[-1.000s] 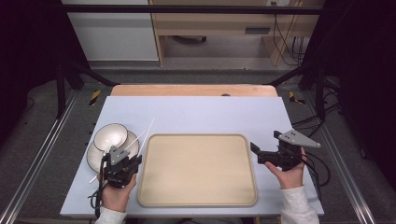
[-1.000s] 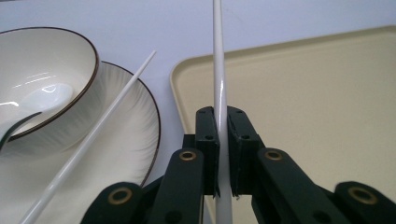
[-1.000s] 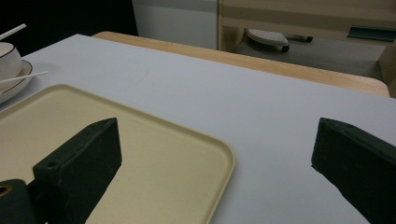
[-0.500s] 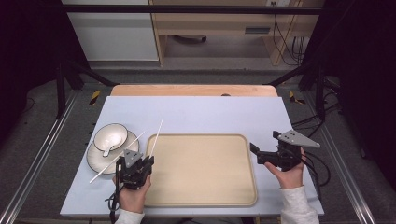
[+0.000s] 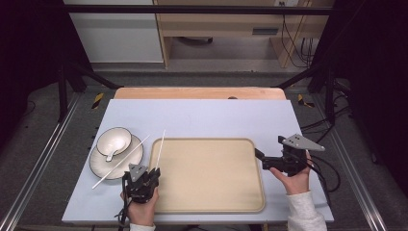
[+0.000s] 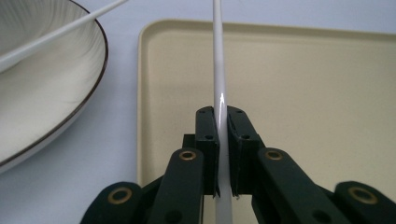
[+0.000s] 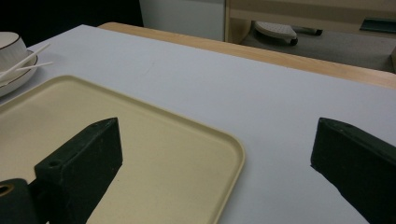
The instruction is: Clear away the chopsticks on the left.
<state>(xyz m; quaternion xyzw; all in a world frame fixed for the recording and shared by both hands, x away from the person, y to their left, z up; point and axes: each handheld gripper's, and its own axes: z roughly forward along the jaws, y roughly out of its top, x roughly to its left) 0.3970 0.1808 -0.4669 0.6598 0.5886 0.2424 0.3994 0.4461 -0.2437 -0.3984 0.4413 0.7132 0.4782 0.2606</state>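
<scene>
The left gripper [image 5: 155, 169] is clamping one chopstick [image 6: 218, 70] over the tray's [image 5: 250, 204] left rim, apparently carrying it from the plate [image 5: 98, 168] onto the tray, so lowering it flat and releasing comes next, while the right gripper [image 7: 217, 154] is hanging wide open.

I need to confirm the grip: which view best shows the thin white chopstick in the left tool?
The left gripper view: the thin white chopstick sits clamped between the left tool's jaws. The high view shows it as a thin line over the tray edge; the right gripper view shows only distant tips by the bowl.
</scene>
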